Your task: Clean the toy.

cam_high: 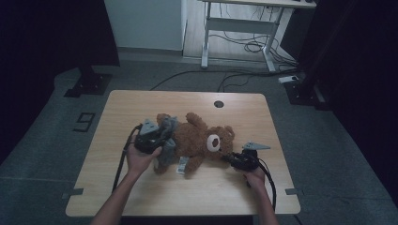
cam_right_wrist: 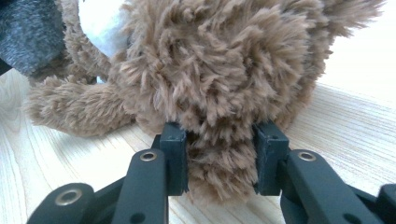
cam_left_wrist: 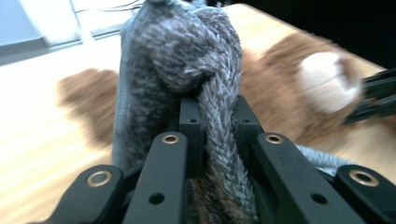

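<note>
clearly soft and light, the teddy bear (cam_high: 199, 140) squashes where the right gripper (cam_right_wrist: 218, 156) pinches its head, the left gripper (cam_left_wrist: 215, 123) nipping its grey garment (cam_left_wrist: 173, 60).

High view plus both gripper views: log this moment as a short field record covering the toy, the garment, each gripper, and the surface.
toy: brown plush teddy bear, lying on the table, head toward the person's right
garment: grey knitted fuzzy cloth, over the bear's lower body
left gripper: shut on the grey cloth, a fold pinched between its jaws
right gripper: shut on brown fur at the bear's head
surface: light wooden table
tag: white label on the bear's underside
</note>
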